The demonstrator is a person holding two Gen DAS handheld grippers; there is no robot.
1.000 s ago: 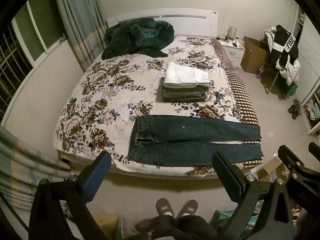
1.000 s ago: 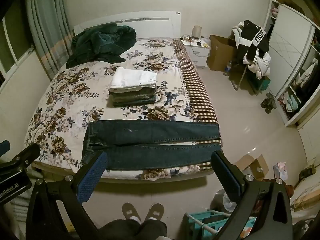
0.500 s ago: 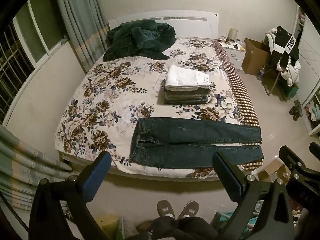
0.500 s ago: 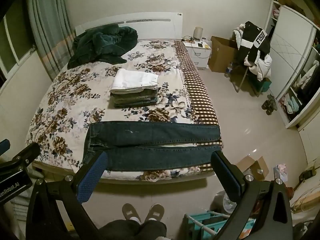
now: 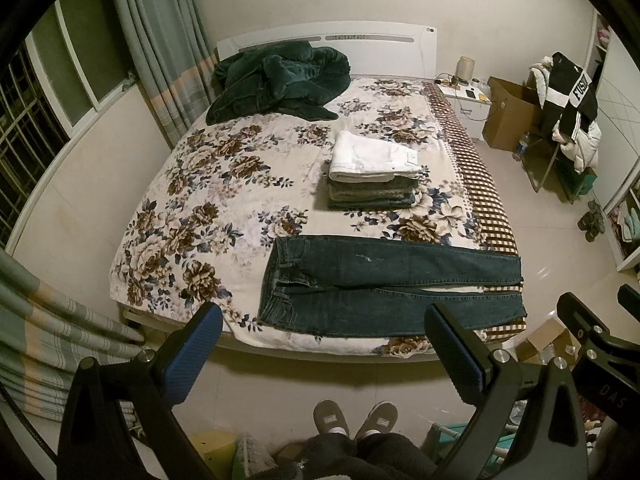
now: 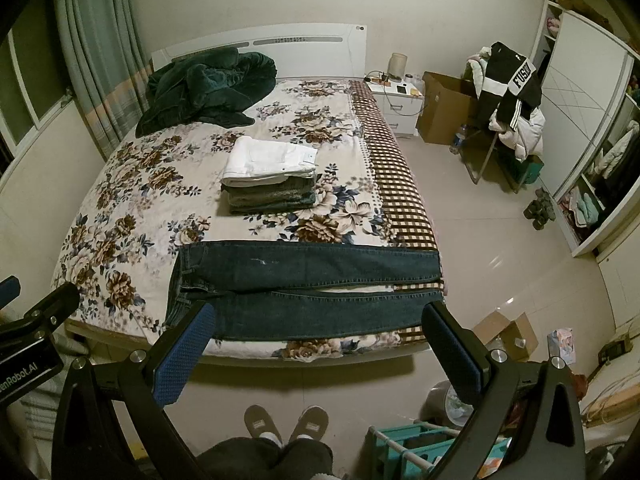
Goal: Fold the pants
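Dark blue jeans [image 5: 384, 286] [image 6: 304, 292] lie flat across the near edge of the bed, waistband to the left, both legs running right. My left gripper [image 5: 322, 320] hangs open above the floor in front of the bed, well short of the jeans, nothing between its blue-padded fingers. My right gripper [image 6: 318, 318] is likewise open and empty, held back from the bed edge. A stack of folded pants [image 5: 372, 172] [image 6: 272, 178], a white pair on top, rests mid-bed behind the jeans.
The bed has a floral cover [image 5: 200, 208] with a crumpled dark green blanket [image 5: 276, 80] at its head. Curtains [image 5: 48, 340] hang at left. A nightstand, cardboard box [image 6: 444, 108] and clothes-laden chair [image 6: 508, 112] stand right. The person's slippered feet [image 6: 284, 424] are below.
Both views have shifted slightly, the bed sitting a little lower in the frames. The jeans and the stack lie as before; both grippers stay open.
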